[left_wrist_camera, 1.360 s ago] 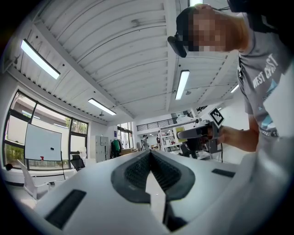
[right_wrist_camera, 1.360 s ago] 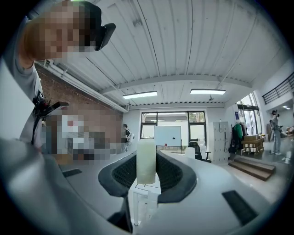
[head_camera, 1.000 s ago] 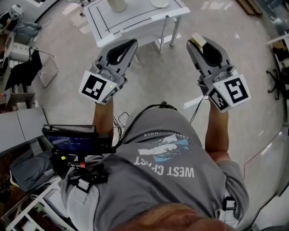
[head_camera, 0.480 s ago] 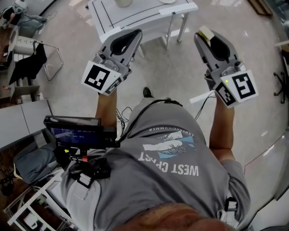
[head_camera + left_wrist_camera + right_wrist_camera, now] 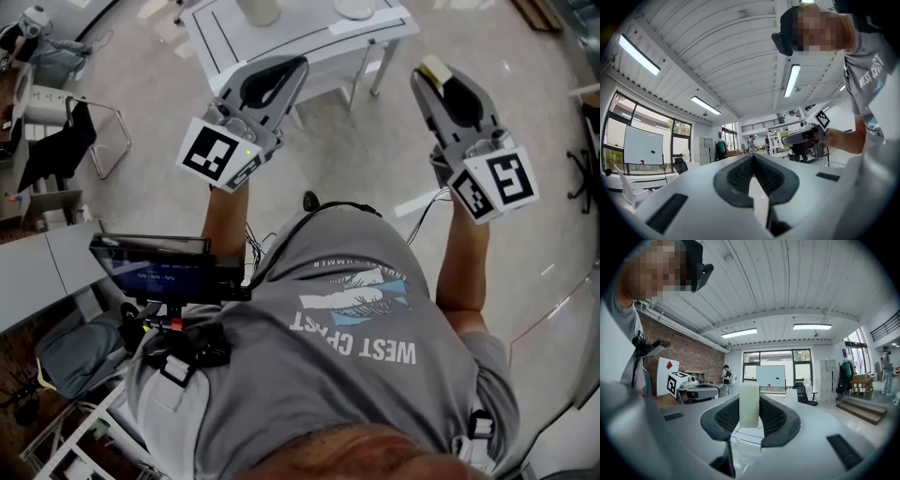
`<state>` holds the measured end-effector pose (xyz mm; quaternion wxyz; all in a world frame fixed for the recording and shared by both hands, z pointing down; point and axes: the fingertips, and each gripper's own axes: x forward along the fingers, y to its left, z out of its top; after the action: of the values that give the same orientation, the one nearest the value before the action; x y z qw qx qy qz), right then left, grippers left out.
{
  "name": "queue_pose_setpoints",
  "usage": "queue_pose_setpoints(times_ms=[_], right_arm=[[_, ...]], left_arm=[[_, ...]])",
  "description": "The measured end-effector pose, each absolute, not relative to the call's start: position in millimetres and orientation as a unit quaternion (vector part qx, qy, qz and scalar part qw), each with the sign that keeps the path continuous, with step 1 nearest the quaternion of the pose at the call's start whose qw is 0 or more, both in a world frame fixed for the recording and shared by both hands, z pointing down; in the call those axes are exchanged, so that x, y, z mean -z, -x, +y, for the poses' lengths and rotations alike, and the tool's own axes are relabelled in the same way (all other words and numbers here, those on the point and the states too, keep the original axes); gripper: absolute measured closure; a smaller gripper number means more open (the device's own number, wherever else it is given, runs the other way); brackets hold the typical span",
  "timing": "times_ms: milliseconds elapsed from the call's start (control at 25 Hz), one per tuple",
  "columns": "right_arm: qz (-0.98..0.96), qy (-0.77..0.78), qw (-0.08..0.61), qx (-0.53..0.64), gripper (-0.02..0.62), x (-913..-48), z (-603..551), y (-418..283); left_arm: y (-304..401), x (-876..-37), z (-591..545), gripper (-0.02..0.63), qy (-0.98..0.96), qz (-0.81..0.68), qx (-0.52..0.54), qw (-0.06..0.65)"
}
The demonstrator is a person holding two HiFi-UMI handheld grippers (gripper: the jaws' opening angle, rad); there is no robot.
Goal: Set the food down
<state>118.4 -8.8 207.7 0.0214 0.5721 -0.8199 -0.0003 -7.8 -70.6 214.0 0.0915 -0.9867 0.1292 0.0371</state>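
Food block (image 5: pixel 749 405): pale, upright, clamped between ribbed pads of right gripper (image 5: pixel 434 77), jaws held fairly wide by it. Up in the air over the floor, just short of white table (image 5: pixel 291 42), not set down. Left gripper (image 5: pixel 292 67): jaws together at the tips, nothing between them. Raised alongside the other, tip over the table's near edge.

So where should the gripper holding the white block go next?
Probably carry the right hand-held gripper forward and a little left, until it is over the white table. Its jaws are shut on the pale block, and in the head view it hangs over bare floor, with the table ahead.
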Motion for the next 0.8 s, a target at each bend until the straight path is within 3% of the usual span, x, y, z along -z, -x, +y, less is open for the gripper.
queue_pose_setpoints(times_ms=[280, 800], right_arm=[[-0.813, -0.582, 0.024, -0.007, 0.491, -219, -94, -105], [-0.797, -0.603, 0.03, -0.009, 0.491, -215, -85, -109]], left_arm=[[22, -225, -159, 0.598, 0.988, 0.12, -0.038, 0.084], [13, -228, -152, 0.598, 0.992, 0.094, -0.041, 0.069]])
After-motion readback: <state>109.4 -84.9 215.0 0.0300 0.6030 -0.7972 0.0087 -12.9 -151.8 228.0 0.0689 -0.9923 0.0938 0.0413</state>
